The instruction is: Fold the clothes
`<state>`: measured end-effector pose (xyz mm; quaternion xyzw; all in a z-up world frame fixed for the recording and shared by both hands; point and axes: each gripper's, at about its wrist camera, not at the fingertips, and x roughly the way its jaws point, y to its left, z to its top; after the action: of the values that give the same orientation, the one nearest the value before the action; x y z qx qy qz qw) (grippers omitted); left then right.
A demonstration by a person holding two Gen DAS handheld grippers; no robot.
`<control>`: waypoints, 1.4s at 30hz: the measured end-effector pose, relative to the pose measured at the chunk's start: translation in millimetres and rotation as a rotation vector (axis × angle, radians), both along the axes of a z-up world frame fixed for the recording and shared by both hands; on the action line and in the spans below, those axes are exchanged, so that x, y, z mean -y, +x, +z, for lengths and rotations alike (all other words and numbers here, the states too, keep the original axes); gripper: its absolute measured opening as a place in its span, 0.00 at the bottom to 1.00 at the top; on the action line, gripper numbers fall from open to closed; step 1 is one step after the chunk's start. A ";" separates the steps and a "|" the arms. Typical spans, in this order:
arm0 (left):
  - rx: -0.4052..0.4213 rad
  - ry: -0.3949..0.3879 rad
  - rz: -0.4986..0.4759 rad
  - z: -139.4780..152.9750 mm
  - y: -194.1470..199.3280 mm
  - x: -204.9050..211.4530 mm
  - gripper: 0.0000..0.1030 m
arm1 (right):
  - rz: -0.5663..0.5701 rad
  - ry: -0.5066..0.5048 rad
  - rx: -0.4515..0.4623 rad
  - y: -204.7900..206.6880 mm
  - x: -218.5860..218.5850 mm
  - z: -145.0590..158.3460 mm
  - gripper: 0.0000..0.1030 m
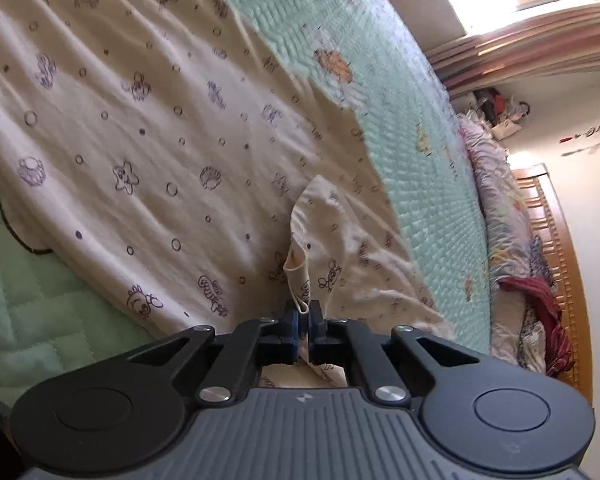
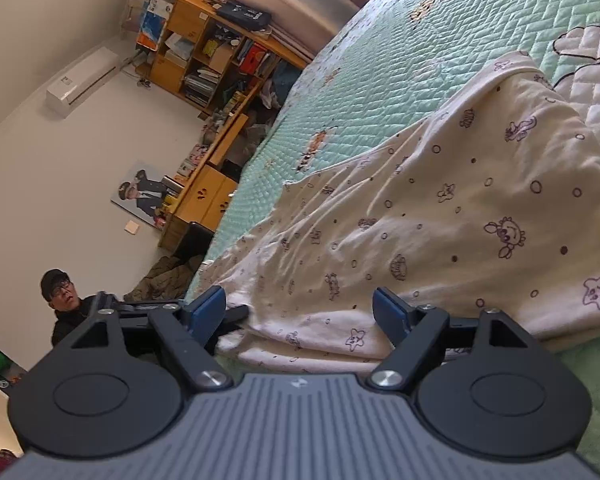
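Pinched between the left gripper's (image 1: 305,320) fingers is a hem of the cream garment (image 1: 140,140), printed with purple sea creatures. It lies wrinkled across the green quilted bed (image 1: 420,160). Right gripper (image 2: 300,312) fingers stand spread over its folded edge.

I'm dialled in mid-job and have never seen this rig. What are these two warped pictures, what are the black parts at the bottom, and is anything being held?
Each picture comes from a fisheye camera on a hand-held gripper, looking forward along its two fingers, so the black parts are the tool itself. A cream printed garment lies spread on a green quilted bedspread. In the left wrist view, the left gripper is shut on a fold of the garment's edge. In the right wrist view, the right gripper is open, its blue-padded fingers on either side of the garment's near edge, gripping nothing.
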<state>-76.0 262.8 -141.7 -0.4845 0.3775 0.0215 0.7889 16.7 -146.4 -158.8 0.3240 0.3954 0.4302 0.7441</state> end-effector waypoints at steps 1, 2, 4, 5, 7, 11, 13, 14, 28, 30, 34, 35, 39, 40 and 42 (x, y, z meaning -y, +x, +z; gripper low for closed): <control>0.013 -0.001 0.004 4.5 -4.0 -0.1 0.03 | 0.001 -0.001 0.001 -0.1 -0.1 0.1 0.79; 0.024 -0.001 0.003 9.1 -8.1 0.1 0.03 | 0.002 -0.002 0.002 -0.3 -0.1 0.1 0.79; 0.025 0.005 0.003 13.3 -15.4 0.0 0.03 | 0.006 -0.005 0.002 0.1 -0.1 -1.6 0.80; 0.012 0.010 0.007 11.8 -18.3 -0.7 0.03 | 0.009 -0.006 0.002 0.2 -0.3 -2.0 0.80; -0.021 0.019 0.014 5.3 -22.6 -2.1 0.03 | 0.014 -0.010 0.001 0.4 -0.7 -2.6 0.80; -0.078 0.020 0.022 -13.3 -24.2 -5.8 0.03 | 0.030 -0.031 0.004 2.5 -1.0 0.5 0.80; -0.073 0.023 0.004 -12.9 -21.5 -6.4 0.03 | 0.040 -0.051 0.017 1.1 -1.4 4.3 0.80; -0.069 0.023 -0.006 -11.4 -20.4 -6.4 0.04 | 0.042 -0.057 0.024 0.3 -1.1 6.6 0.80; 0.013 0.289 -0.124 45.3 -11.9 25.8 0.66 | 0.050 -0.028 -0.137 18.5 -15.1 -7.8 0.52; 0.027 0.336 -0.184 50.0 6.2 36.4 0.74 | 0.048 -0.043 -0.091 18.7 -18.1 5.4 0.52; -0.042 0.353 -0.247 26.5 31.2 45.6 0.74 | 0.031 -0.103 -0.021 27.7 -30.1 24.2 0.66; -0.056 0.346 -0.247 19.0 31.4 45.3 0.74 | 0.027 -0.145 -0.036 30.7 -34.9 20.5 0.68; -0.008 0.304 -0.211 24.8 17.7 30.7 0.74 | 0.010 -0.217 -0.074 33.9 -46.8 9.2 0.70; 0.009 0.290 -0.195 28.6 12.9 24.4 0.74 | 0.007 -0.216 -0.075 33.0 -47.1 10.7 0.71; 0.043 0.262 -0.161 36.1 3.4 11.9 0.74 | -0.001 -0.217 -0.078 32.1 -48.4 14.8 0.71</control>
<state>-72.6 251.0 -105.6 -0.3459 0.3922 -0.0033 0.8524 48.8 -97.9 -144.1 0.2585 0.4681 0.3715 0.7590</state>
